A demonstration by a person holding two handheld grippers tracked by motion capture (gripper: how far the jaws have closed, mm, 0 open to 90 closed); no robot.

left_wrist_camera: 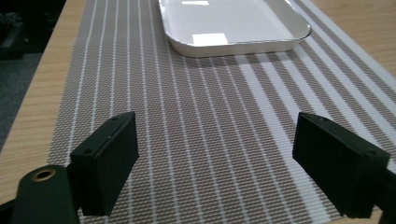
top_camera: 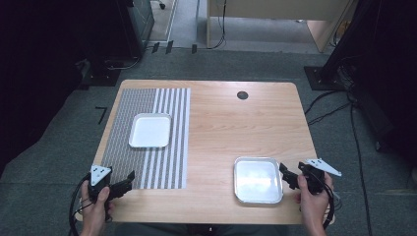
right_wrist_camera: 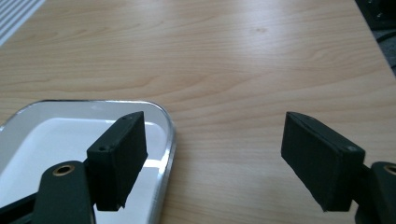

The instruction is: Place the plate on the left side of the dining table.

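While I look down from the high view, this is what I have:

Bench: a light wooden bench (top_camera: 221, 128) with a small dark round grommet (top_camera: 242, 95) near its far edge.

Mat: a striped mat (top_camera: 147, 142) covers the left part of the bench, fine stripes on its left, broad white stripes on its right.

White tray: a white tray (top_camera: 150, 130) sits on the mat toward the far half, flat and empty. In my left gripper view it (left_wrist_camera: 233, 23) lies ahead, well apart from the jaws.

Metal tray: a shiny tray (top_camera: 258, 179) rests on bare wood at the near right, empty, well apart from the white tray.

Left claw: my left claw (top_camera: 129, 178) is held in the left hand (top_camera: 96, 206) at the near left corner, pointing right over the mat's near edge. Its jaws stand wide apart with nothing between them; in the left gripper view I see the mat (left_wrist_camera: 196, 140) between and below them.

Right claw: my right claw (top_camera: 286, 176) is held in the right hand (top_camera: 312, 196) at the near right edge, pointing left, just beside the metal tray's right rim. Its jaws are spread wide and hold nothing. In the right gripper view one jaw hangs over the corner of the metal tray (right_wrist_camera: 42, 140), the other over bare wood; I cannot tell whether any jaw touches the tray.
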